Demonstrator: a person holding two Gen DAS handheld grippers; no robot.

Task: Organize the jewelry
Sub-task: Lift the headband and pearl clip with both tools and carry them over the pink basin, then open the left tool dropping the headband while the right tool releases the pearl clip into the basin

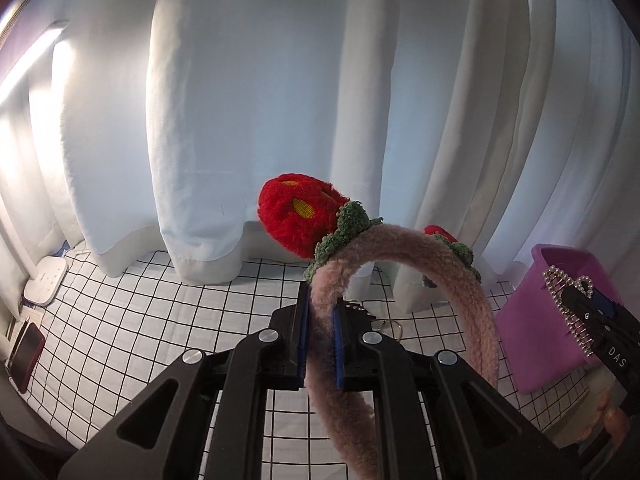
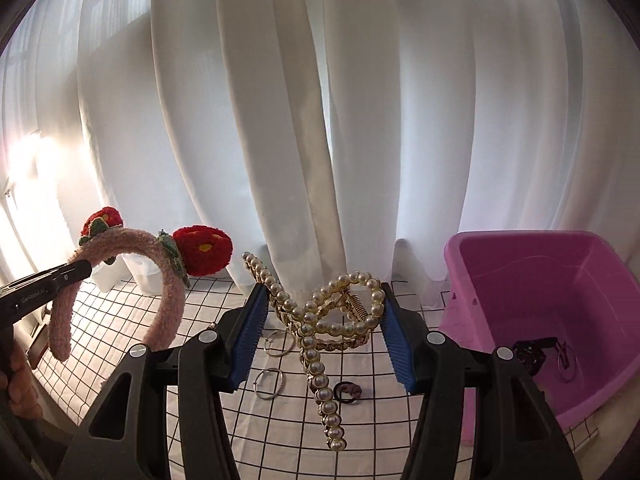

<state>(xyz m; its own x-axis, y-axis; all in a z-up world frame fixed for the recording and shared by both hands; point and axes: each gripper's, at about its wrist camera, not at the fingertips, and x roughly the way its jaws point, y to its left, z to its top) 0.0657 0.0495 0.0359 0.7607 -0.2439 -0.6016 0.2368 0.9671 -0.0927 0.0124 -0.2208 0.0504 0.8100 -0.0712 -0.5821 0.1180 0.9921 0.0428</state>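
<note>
two claws are loaded above the surface, my left claw (image 1: 320, 344) pinching the pink headband (image 1: 400, 264), my right claw (image 2: 322, 332) clamping the pearl clip (image 2: 340, 312); next, i judge, both go into the purple bin (image 2: 560, 280).

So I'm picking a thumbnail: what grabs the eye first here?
The fluffy pink headband with red flowers, pinched in the left gripper above the checked cloth. Next, the pearl hair clip in the right gripper, beside the purple bin.

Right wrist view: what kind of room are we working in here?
Probably a bedroom or home window nook: white curtains hang behind a grid-patterned cloth, with a pink bin for hair accessories.
</note>
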